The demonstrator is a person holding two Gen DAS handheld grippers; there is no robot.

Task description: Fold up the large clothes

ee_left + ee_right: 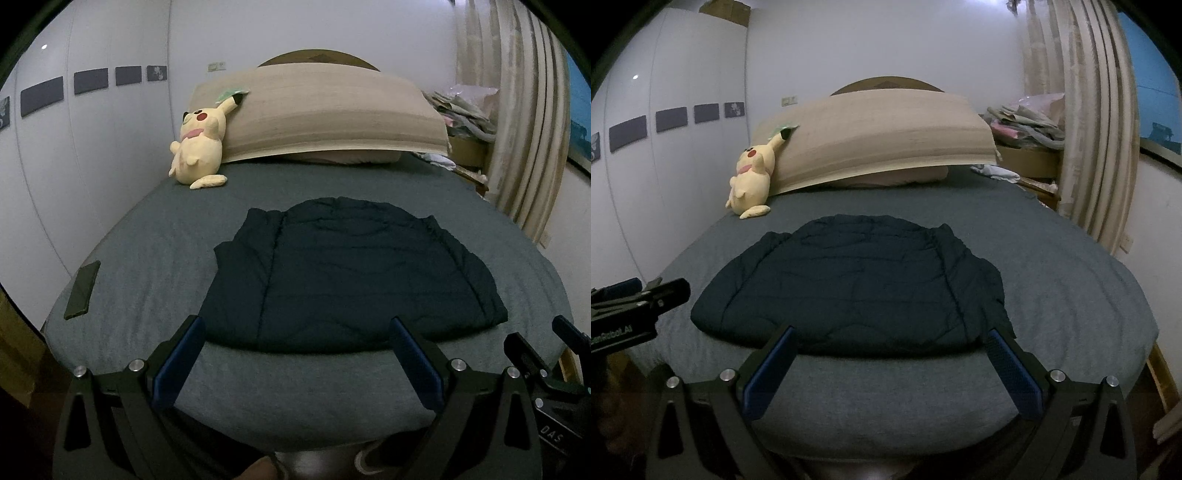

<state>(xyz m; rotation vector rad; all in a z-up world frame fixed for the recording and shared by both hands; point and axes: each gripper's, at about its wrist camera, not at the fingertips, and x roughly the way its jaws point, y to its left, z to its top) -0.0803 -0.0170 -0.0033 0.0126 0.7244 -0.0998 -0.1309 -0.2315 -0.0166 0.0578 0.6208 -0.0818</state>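
Note:
A dark navy padded jacket [347, 273] lies flat on the grey bed [147, 251], sleeves folded in over its body. It also shows in the right wrist view [857, 284]. My left gripper [295, 332] is open and empty, held above the bed's near edge just short of the jacket's hem. My right gripper [890, 341] is open and empty at the same hem, further right. Each gripper shows at the other view's edge, the right one in the left wrist view [546, 358] and the left one in the right wrist view [639, 302].
A dark phone [82, 291] lies on the bed's left side. A yellow plush toy [199, 147] leans on a beige pillow [325, 118] at the headboard. Piled clothes and boxes [1027, 129] and curtains [1097, 129] stand to the right. A white wall runs along the left.

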